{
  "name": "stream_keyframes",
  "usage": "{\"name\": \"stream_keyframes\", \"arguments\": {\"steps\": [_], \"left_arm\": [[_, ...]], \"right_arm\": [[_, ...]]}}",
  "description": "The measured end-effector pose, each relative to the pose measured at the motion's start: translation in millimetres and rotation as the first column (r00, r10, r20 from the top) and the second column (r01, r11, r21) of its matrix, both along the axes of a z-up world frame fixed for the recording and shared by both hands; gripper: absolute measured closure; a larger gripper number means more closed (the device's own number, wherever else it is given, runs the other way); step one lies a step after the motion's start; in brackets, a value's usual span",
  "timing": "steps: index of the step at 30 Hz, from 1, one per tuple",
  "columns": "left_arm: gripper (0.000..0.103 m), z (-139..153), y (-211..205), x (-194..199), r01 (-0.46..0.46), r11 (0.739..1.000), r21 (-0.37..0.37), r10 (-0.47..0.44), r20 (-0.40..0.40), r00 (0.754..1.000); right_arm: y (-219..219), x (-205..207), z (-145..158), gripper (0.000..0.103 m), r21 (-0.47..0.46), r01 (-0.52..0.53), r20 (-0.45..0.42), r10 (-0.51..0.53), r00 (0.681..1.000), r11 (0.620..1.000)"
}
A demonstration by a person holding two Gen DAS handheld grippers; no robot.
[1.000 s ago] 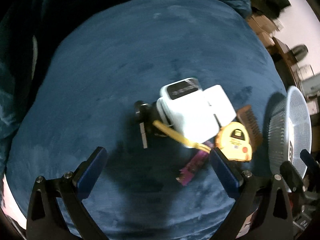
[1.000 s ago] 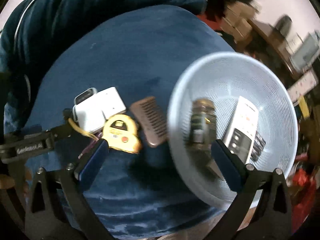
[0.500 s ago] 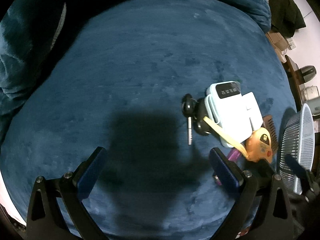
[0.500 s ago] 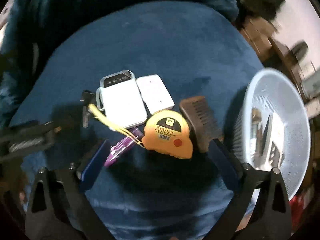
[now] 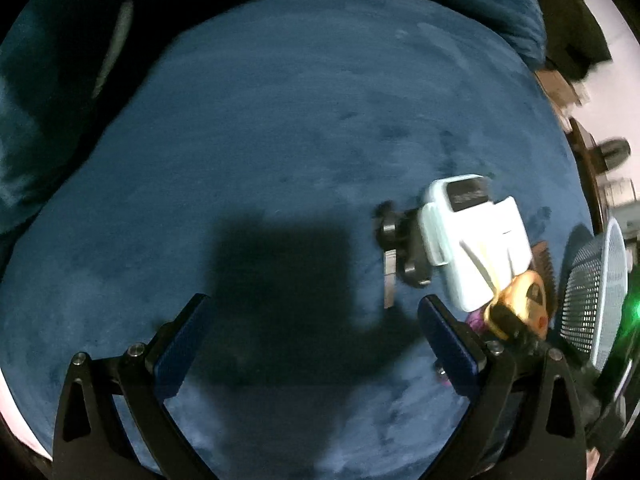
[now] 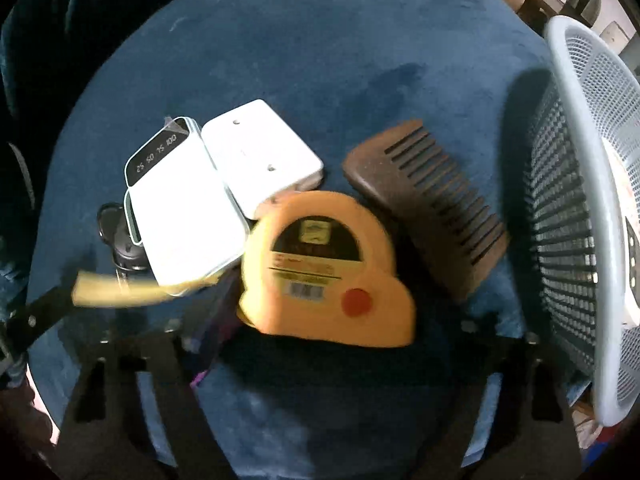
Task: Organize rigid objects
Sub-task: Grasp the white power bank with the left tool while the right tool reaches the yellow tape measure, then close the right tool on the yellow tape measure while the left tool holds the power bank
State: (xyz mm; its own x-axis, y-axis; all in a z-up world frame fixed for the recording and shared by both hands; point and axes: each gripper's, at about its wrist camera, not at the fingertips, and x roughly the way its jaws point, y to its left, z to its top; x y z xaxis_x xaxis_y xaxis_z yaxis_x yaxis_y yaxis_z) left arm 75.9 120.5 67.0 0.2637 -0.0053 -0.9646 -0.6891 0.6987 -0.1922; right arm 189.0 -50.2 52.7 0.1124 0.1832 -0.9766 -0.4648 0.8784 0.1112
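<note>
Landmark: yellow tape measure (image 6: 326, 264), lying on blue cushion (image 6: 320, 60). R gripper (image 6: 320, 334) is being lowered over it, jaws closing, tape measure between them; pad contact can't be told, fingers blurred. Power bank (image 6: 182, 216) and white adapter (image 6: 260, 156) are touching tape's upper-left edge; wooden comb (image 6: 426, 208) is lying just beside it on the right. Mesh basket (image 6: 576, 128) is standing past the comb at cushion's right edge. Car key (image 5: 394, 252) is lying beyond the power bank. L gripper (image 5: 312, 320) is being held wide, nothing between jaws, over open cushion left of the tape measure (image 5: 524, 300).
</note>
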Motion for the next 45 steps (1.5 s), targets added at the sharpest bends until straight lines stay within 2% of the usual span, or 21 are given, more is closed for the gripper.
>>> {"name": "stream_keyframes", "arguments": {"steps": [6,7,8,9,12,14,19,23,28,33,36,40,42,45], "left_arm": [[0.004,-5.5,-26.0,62.2,0.095,0.995,-0.009,-0.095,0.015,0.995],[0.006,-8.4,-30.0,70.5,0.106,0.994,-0.023,-0.106,0.015,0.994],[0.015,-12.1,-35.9,79.6,0.119,0.992,-0.042,-0.119,0.011,0.993],[0.019,-15.5,-43.5,86.9,0.130,0.991,-0.044,-0.130,-0.008,0.991],[0.020,-14.0,-58.0,97.8,0.145,0.989,0.017,-0.145,-0.037,0.989],[0.022,-12.0,-59.2,99.7,0.133,0.991,0.023,-0.132,-0.046,0.990],[0.021,-9.6,-68.0,118.9,0.147,0.987,0.068,-0.140,-0.091,0.986],[0.022,-7.8,-81.6,135.4,0.191,0.974,0.118,-0.175,-0.134,0.975],[0.024,-5.4,-87.7,130.2,0.188,0.978,0.094,-0.176,-0.120,0.977],[0.017,-15.5,-99.8,147.8,0.245,0.960,0.133,-0.222,-0.168,0.960],[0.015,-35.9,-107.5,166.2,0.296,0.943,0.155,-0.257,-0.229,0.939],[0.017,-39.2,-104.9,163.8,0.339,0.932,0.127,-0.314,-0.183,0.932],[0.023,-33.7,-95.9,155.1,0.330,0.942,0.066,-0.319,-0.142,0.937],[0.024,-28.3,-85.8,142.8,0.329,0.944,0.007,-0.326,-0.109,0.939]], "right_arm": [[-26.8,-14.6,3.1,0.025,0.024,0.053,-0.015,-0.053,0.998,0.998],[-28.1,-17.4,3.1,0.025,0.029,0.051,-0.004,-0.051,0.999,0.998],[-28.7,-18.5,3.4,0.025,0.032,0.046,0.005,-0.046,0.999,0.998],[-29.0,-18.8,3.0,0.025,0.033,0.041,0.008,-0.042,0.999,0.999],[-28.6,-18.9,1.4,0.025,0.044,0.043,-0.001,-0.043,0.999,0.998],[-30.7,-15.5,1.2,0.024,0.052,0.046,-0.008,-0.045,0.999,0.998],[-31.2,-17.4,-0.3,0.023,0.041,0.028,0.009,-0.028,1.000,0.999],[-28.2,-23.0,1.7,0.023,0.049,0.030,0.007,-0.030,1.000,0.998],[-34.5,-16.9,8.0,0.023,0.058,0.035,-0.002,-0.035,0.999,0.998],[-29.1,-19.4,8.6,0.020,0.050,0.031,0.008,-0.032,0.999,0.998],[-29.3,-19.4,9.9,0.019,0.050,0.032,0.010,-0.033,0.999,0.998],[-24.0,-23.0,7.5,0.020,0.036,0.010,0.025,-0.011,1.000,0.999],[-24.4,-23.5,8.2,0.019,0.045,0.021,0.009,-0.021,1.000,0.999],[-29.5,-18.6,10.2,0.022,0.060,0.034,-0.009,-0.033,0.999,0.998]]}}
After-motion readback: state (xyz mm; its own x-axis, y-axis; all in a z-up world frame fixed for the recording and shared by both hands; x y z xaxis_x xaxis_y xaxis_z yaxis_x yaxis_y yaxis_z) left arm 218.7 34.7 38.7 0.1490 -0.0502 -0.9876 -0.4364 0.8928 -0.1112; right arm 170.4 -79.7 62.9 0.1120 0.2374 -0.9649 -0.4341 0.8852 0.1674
